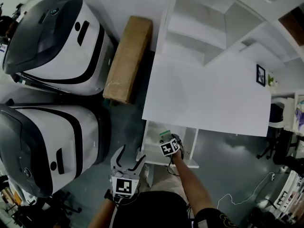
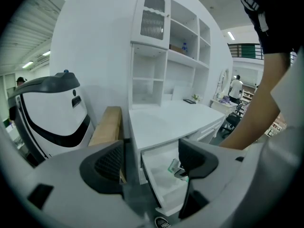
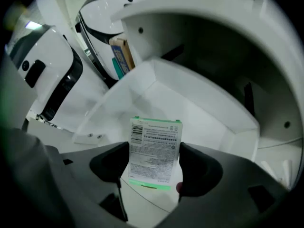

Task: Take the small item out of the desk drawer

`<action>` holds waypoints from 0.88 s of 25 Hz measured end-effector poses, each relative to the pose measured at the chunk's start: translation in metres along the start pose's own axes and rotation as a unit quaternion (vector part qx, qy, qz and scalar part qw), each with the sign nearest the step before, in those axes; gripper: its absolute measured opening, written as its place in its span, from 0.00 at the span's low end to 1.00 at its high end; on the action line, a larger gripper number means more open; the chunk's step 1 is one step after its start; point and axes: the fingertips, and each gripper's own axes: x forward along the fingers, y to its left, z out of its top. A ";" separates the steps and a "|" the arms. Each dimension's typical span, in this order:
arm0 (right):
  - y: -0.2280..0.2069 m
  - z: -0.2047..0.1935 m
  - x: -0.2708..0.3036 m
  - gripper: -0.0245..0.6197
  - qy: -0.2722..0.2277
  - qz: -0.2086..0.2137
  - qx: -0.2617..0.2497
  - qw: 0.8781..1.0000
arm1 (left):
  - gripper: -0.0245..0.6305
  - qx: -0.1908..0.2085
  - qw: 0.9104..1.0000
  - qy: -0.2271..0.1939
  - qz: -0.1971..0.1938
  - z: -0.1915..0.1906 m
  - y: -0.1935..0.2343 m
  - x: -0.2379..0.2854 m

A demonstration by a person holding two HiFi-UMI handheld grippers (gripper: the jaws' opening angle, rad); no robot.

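Now you are pinching the small packet (image 3: 156, 141) with your right gripper (image 3: 153, 167). Its two pads are pressing on the left and right edges of the packet, which is standing upright between them with the printed side and the barcode facing the camera. The green strip at its lower end is sitting low between the jaws. I cannot tell whether this end is touching the drawer floor or is already lifted a little.

Around the packet, the white walls and floor of the drawer (image 3: 204, 108) are showing on all sides, so the packet is not yet out. The head view is saying the same: your right gripper is reaching down into the open drawer, under the front edge of the desk (image 1: 209, 89).

Your left gripper (image 2: 152, 163) is hanging with its jaws spread and with nothing between them. It is waiting low in front of the desk, near the drawer's left front corner and not touching it.

Further out, a long cardboard box (image 1: 128, 58) is lying beside the desk. Two big white machines (image 1: 52, 37) are standing on your left, well apart from the work.

As I am judging it, the opening of the drawer and the grasp are done. What is remaining is to raise the packet above the drawer's walls and to bring it out towards you, holding it firmly because it is thin and could turn between the pads.
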 end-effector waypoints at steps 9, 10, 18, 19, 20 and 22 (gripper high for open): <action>0.002 0.049 -0.176 0.57 -0.211 -0.026 0.102 0.972 | 0.60 0.056 0.996 -0.071 -0.027 0.050 -0.010 -0.063; 0.004 0.052 -0.198 0.57 -0.236 -0.032 0.108 0.965 | 0.60 0.062 0.995 -0.078 -0.032 0.054 -0.012 -0.072; 0.024 0.027 -0.373 0.57 -0.404 -0.094 0.145 0.898 | 0.59 0.097 0.980 -0.171 -0.035 0.119 -0.038 -0.147; 0.027 0.018 -0.395 0.57 -0.421 -0.103 0.152 0.888 | 0.59 0.099 0.977 -0.184 -0.038 0.130 -0.044 -0.158; 0.030 0.010 -0.417 0.57 -0.438 -0.110 0.158 0.878 | 0.59 0.104 0.975 -0.194 -0.042 0.140 -0.049 -0.168; 0.035 -0.001 -0.459 0.57 -0.472 -0.126 0.164 0.857 | 0.59 0.119 0.969 -0.211 -0.046 0.156 -0.056 -0.186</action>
